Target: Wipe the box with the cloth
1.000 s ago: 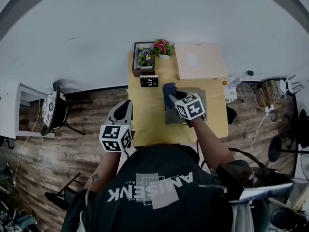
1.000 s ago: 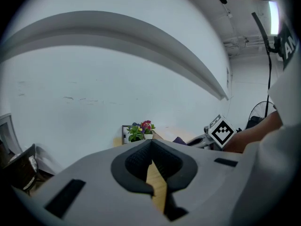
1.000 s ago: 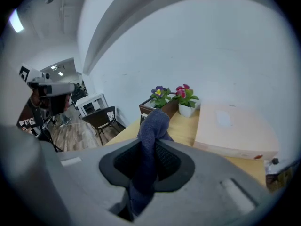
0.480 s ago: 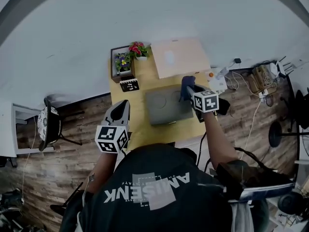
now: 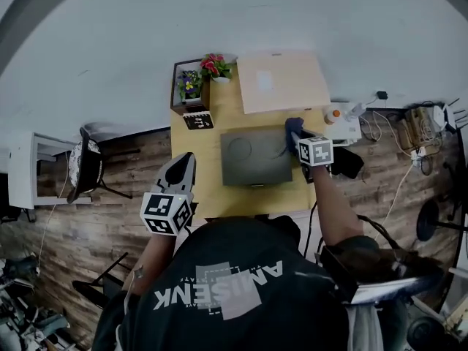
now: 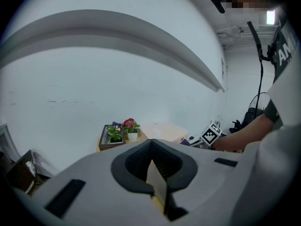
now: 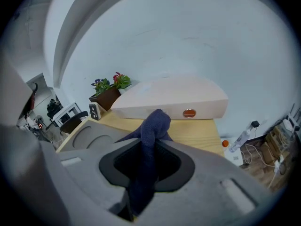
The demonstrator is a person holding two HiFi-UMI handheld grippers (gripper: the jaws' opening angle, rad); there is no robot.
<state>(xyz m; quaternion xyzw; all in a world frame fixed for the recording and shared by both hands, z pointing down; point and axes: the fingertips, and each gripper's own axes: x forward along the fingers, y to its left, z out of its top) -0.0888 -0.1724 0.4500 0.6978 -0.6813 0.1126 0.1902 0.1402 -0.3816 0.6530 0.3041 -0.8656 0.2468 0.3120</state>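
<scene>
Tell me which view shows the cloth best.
Right gripper view: the cloth fills the centre, clamped in the right gripper. Head view shows a small dark bit; left gripper view shows nothing clear of it.

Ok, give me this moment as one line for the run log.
step: wipe box | right hand-held gripper: shut on cloth, at grey box right edge | left hand-held gripper: shut, empty, apart from box

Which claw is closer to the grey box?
Right. The right claw, gripping the blue cloth, is at the grey box's right edge; the left claw sits off to the box's left, apart.
</scene>
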